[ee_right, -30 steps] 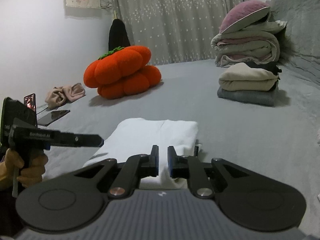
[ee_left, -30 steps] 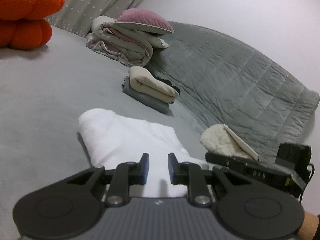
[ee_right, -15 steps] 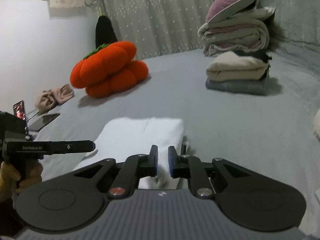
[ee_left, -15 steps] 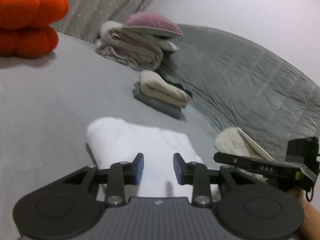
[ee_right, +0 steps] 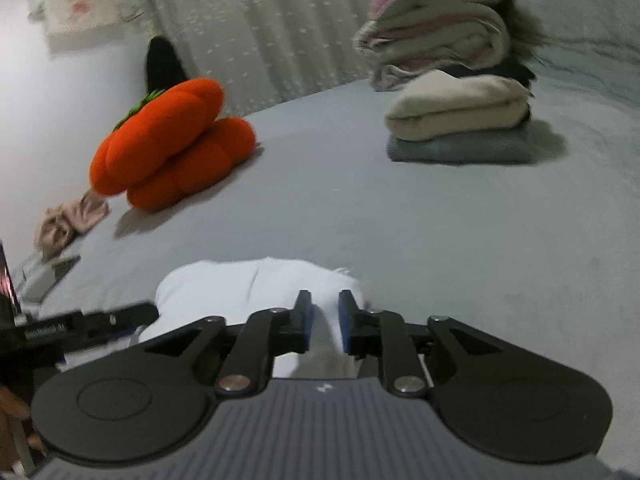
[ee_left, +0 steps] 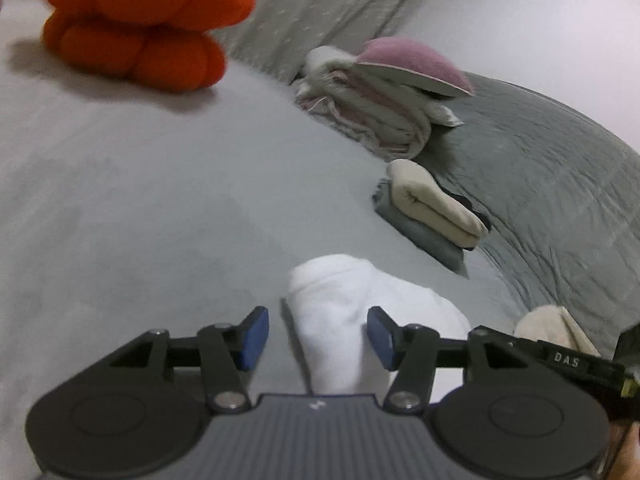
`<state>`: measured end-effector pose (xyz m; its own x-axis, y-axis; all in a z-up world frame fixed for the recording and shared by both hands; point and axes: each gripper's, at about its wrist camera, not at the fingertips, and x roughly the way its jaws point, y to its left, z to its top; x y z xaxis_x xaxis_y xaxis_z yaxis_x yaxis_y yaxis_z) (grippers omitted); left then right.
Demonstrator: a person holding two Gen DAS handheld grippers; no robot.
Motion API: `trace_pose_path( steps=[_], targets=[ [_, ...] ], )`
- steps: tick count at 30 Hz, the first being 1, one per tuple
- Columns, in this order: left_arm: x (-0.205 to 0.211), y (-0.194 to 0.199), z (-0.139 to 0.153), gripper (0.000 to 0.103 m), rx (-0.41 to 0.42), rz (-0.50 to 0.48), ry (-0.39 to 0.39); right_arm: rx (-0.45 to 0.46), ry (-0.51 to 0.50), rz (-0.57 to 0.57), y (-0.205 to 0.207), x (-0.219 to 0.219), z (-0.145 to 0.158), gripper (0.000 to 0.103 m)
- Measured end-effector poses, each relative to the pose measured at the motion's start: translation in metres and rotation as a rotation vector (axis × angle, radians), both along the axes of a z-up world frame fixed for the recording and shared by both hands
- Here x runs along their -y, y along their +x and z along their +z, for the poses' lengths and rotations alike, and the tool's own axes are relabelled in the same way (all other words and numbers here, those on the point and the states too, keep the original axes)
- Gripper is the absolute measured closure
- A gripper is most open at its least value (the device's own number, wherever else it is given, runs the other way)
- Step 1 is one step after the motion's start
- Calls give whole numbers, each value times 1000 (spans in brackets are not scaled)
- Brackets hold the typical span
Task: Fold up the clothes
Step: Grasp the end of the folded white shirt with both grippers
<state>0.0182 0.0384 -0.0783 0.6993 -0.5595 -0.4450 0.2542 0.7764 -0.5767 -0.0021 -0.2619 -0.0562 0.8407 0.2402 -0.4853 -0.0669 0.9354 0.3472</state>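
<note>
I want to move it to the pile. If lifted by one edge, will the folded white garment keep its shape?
Probably not. The folded white garment looks soft and rumpled, so it would likely droop and unfold. It seems light.

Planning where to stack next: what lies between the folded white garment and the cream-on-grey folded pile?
Only bare grey bedsheet separates white garment from pile, in the right wrist view.
</note>
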Motion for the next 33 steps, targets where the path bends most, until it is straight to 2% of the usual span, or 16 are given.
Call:
trace_pose_path(
  steps=[1, 2, 3, 4, 6, 9, 12, 15, 20, 26, 33],
  targets=[
    [-1, 0, 1, 44, -15, -1, -5, -3, 8, -15, -1, 2, 1, 70],
    [-1, 0, 2, 38, -25, -7, -7, -6, 10, -32, -2, 4, 1, 61],
    [-1, 0, 3, 28, -35, -13, -8, -10, 13, -45, -3, 6, 2, 58],
    [0, -1, 4, 23, -41, -25, -11, -15, 18, -51, -4, 8, 2, 57],
    [3, -2, 7, 9, -55, -55, -14, -32, 35, -60, -5, 12, 2, 47],
    [7, -2, 8, 1, -91, -97, -17, -61, 66, -57, -7, 16, 1, 35],
    [7, -2, 6, 1, -125, -124, -36, -90, 109, -53, -8, 21, 1, 28],
    [3, 1, 2, 1, -156, -120, -79, -126, 180, -43, -10, 27, 1, 25],
    [-5, 8, -3, 1, -209, -101, -175, -228, 353, -52, -12, 44, -5, 24],
    [-9, 15, -8, 1, -270, -133, -263, -321, 556, -65, -15, 66, -13, 24],
    [-10, 17, -13, 1, -288, -139, -329, -373, 605, -14, -15, 66, -15, 24]
  ],
)
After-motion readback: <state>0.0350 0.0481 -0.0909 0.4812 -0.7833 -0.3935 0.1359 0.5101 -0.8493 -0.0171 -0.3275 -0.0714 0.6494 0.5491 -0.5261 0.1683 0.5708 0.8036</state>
